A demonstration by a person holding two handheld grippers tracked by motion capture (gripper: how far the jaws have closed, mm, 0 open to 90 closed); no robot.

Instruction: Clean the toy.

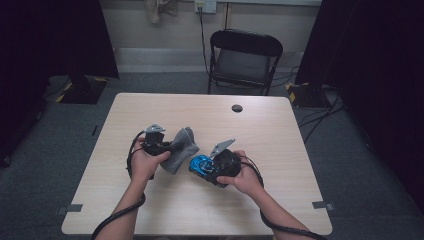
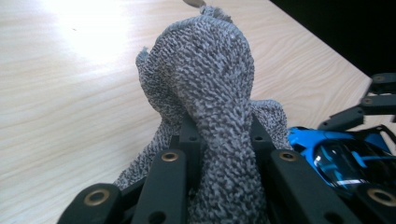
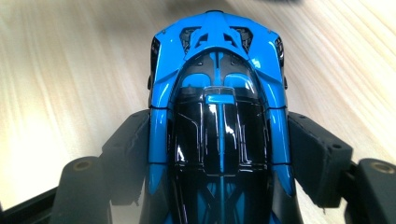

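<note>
Cloth [image 2: 205, 79], grey knit: soft, limp, light; bunched and pinched in left gripper [image 1: 159, 143], raised just above table [image 1: 150, 107]. Toy car [image 3: 217, 116], blue and black: glossy, hard, likely slippery; clamped by its flanks in right gripper [image 1: 212, 167], beside cloth. No readable lettering or brand.
</note>
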